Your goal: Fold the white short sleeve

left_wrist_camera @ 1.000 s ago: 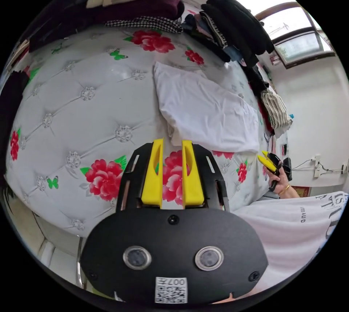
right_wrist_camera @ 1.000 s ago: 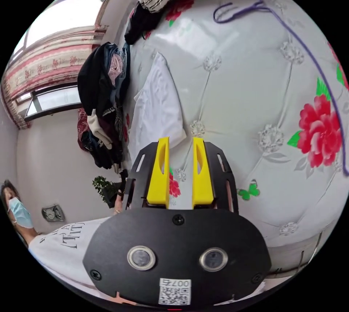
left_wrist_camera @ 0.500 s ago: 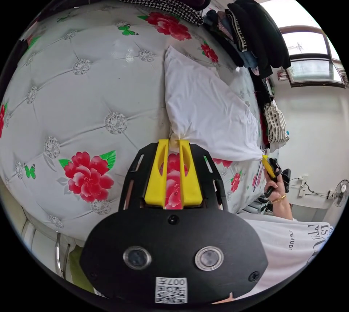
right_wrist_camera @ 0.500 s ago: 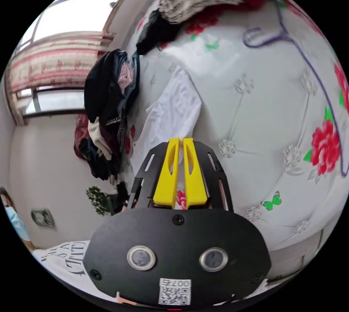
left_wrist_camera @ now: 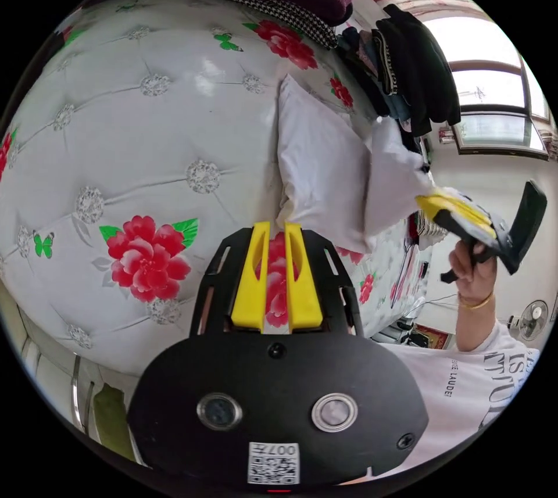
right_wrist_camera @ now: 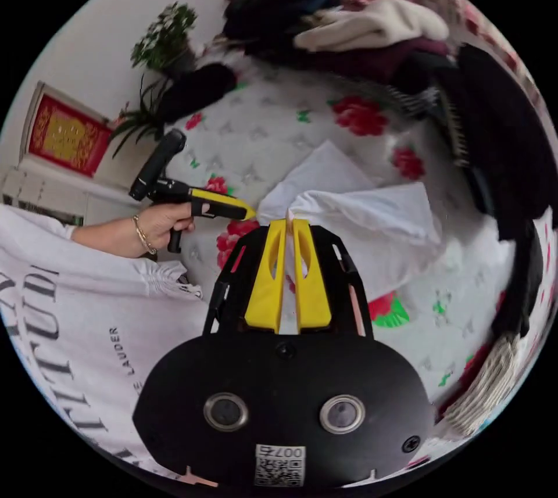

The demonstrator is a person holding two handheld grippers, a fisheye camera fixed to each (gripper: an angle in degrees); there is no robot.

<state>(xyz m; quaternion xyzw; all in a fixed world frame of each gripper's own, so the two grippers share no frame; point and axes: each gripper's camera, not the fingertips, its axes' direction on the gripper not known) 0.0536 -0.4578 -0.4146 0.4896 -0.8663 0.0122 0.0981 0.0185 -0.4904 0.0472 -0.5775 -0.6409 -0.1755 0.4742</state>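
Since the earlier frame, right hand-held gripper [right_wrist_camera: 286,223], jaws pinching a corner, has lifted the white short-sleeve cotton shirt [left_wrist_camera: 325,172] off the floral tufted bed [left_wrist_camera: 145,132], carrying it across to fold; left hand-held gripper [left_wrist_camera: 271,226] pins the near corner.

Since 1.0 s ago: both grippers go from jaws apart, clear of the cloth, to jaws closed on the white short sleeve [left_wrist_camera: 325,172].

Left gripper [left_wrist_camera: 271,227] now pinches the garment's near corner at the bedspread [left_wrist_camera: 116,132], jaws nearly together with cloth between the tips.

Right gripper [right_wrist_camera: 289,223] is raised off the bed since 0.5 s ago, carrying its corner up; in the left gripper view it sits at 3 o'clock [left_wrist_camera: 433,203].

Garment is no longer flat: the lifted half stands up, folding over toward the far half.
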